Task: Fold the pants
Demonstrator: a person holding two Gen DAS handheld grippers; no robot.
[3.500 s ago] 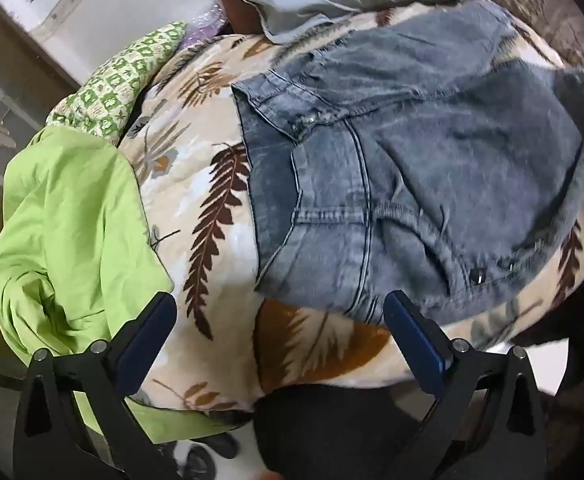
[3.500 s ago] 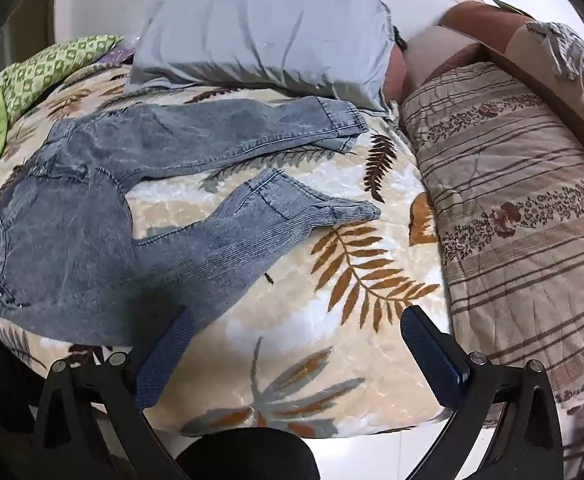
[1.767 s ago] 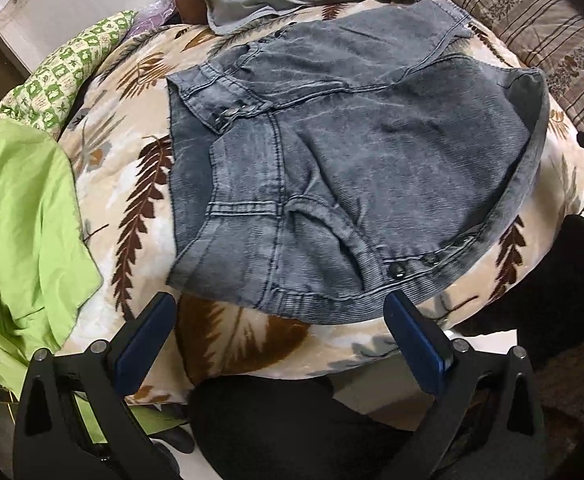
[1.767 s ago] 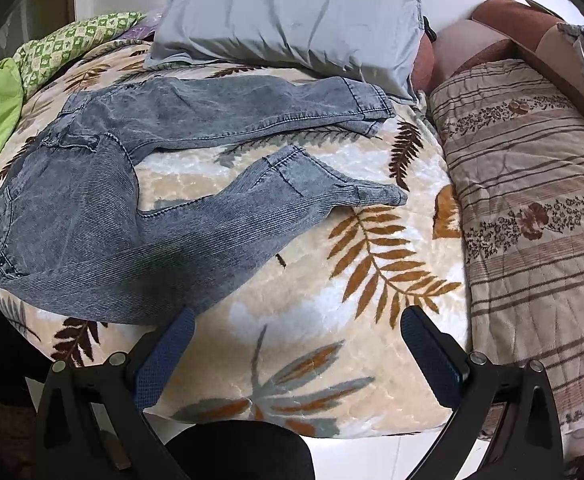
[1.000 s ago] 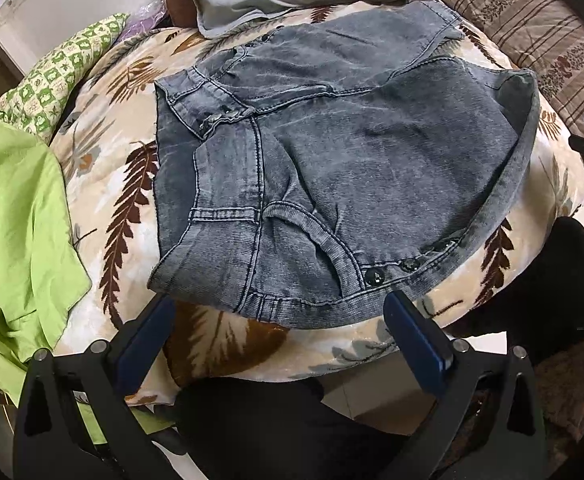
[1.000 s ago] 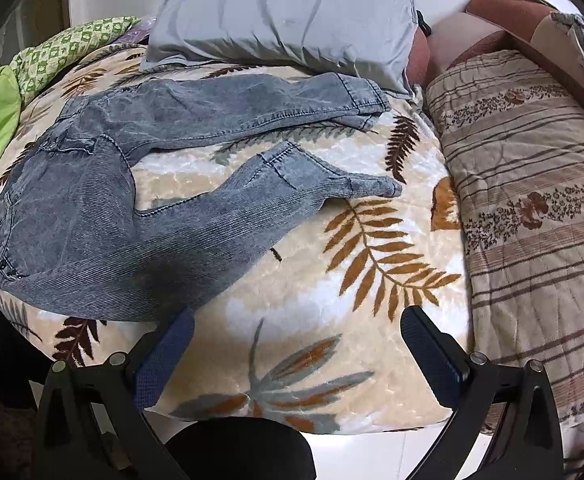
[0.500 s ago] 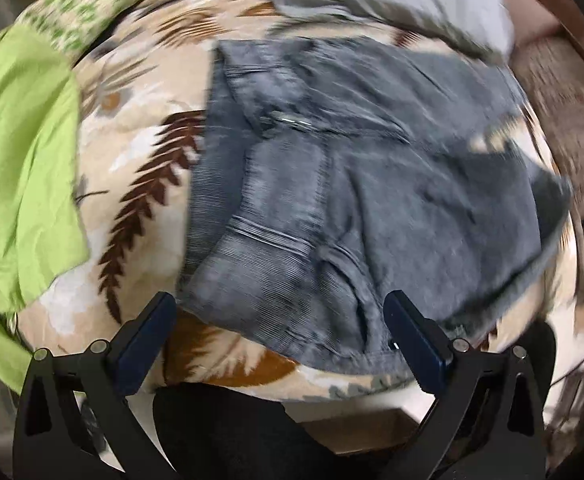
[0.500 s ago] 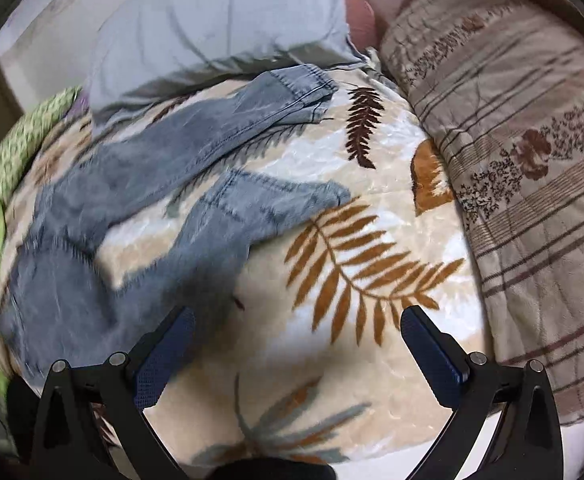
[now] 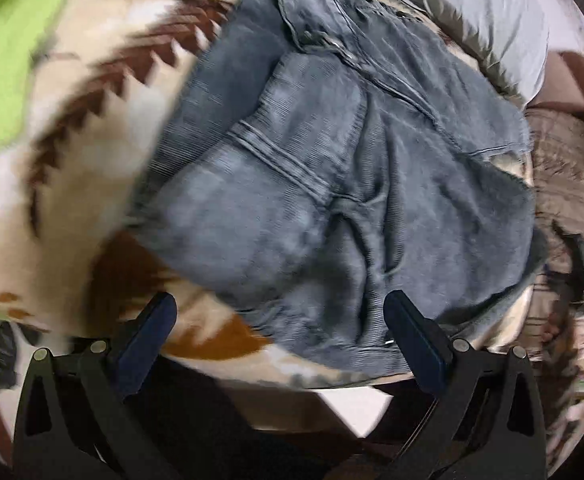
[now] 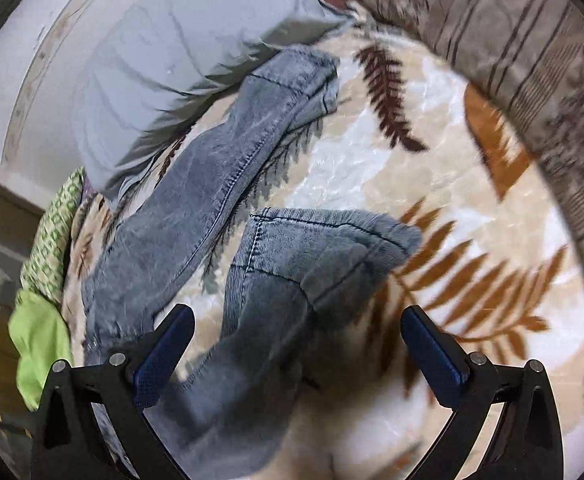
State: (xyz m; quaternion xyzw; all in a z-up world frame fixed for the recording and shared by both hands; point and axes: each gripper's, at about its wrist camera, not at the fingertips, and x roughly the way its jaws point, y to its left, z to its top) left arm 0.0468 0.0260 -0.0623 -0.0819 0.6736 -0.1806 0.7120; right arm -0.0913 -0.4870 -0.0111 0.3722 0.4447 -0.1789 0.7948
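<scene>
Grey-blue jeans (image 9: 331, 168) lie spread on a leaf-patterned blanket (image 9: 92, 128). In the left wrist view the waist and seat fill the middle, and my left gripper (image 9: 280, 320) is open just above the near waistband edge. In the right wrist view both legs show: the far leg (image 10: 228, 152) runs toward the pillow, and the near leg (image 10: 292, 280) lies with its cuff toward the right. My right gripper (image 10: 297, 336) is open, straddling the near leg close above it. Neither gripper holds anything.
A grey pillow (image 10: 180, 48) lies at the head of the bed. A striped brown blanket (image 10: 531, 60) lies to the right. Green cloth (image 9: 8, 48) is bunched at the left edge, also seen in the right wrist view (image 10: 40, 344). The bed's near edge drops to the floor.
Both grippers have moved down and in toward the jeans, the left over the waist, the right over the near leg. Both views are blurred by motion. The jeans have not moved.
</scene>
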